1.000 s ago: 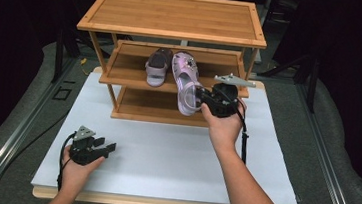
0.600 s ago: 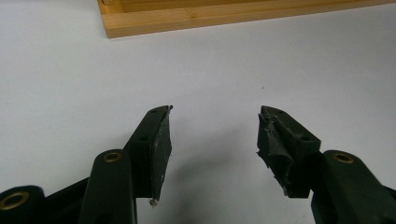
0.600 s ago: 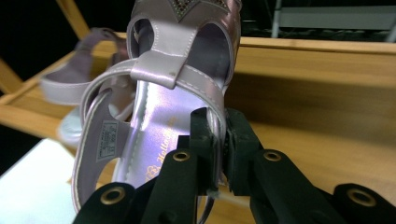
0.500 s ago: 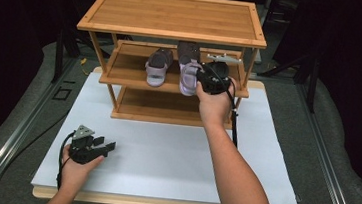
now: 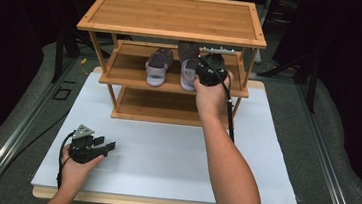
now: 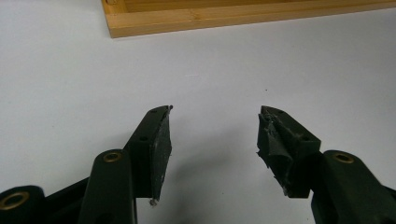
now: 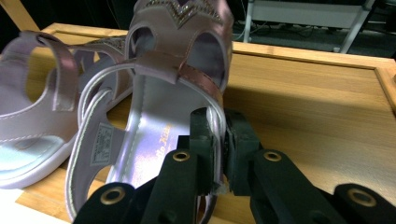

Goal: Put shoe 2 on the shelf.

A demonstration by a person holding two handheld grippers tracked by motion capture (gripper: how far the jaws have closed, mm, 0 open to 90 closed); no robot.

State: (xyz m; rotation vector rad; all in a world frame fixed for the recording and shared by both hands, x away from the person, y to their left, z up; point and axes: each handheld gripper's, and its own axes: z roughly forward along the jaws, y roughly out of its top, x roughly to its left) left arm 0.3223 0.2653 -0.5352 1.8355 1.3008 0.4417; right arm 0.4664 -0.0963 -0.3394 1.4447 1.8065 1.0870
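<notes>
From the high view, a wooden shoe rack (image 5: 173,16) stands at the far side of the white worktop (image 5: 174,151). It has three shelves. The top shelf is bare wood. Two pale purple sandals sit on the middle shelf (image 5: 136,80), side by side. The left sandal (image 5: 158,67) is on its own. The right sandal (image 5: 188,65) is held by the right gripper (image 5: 211,71), which reaches in from the near side. Both sandals lie long-ways from near to far, with the heels near. The bottom shelf (image 5: 158,107) looks bare. The left gripper (image 5: 107,147) rests on the worktop at the near left, well apart from the rack. Grey floor lies around the worktop, and the room behind is dark.

In the left gripper view, the left gripper (image 6: 212,133) has its jaws spread wide with nothing between them. White worktop (image 6: 70,70) lies under it. An edge of the rack (image 6: 233,16) shows at the far side.

In the right gripper view, the right gripper (image 7: 223,149) pinches the right sandal's (image 7: 154,116) heel rim. The sandal rests on the wooden shelf (image 7: 303,102), toe pointing away. The left sandal (image 7: 42,116) lies just beside it, on the left.
</notes>
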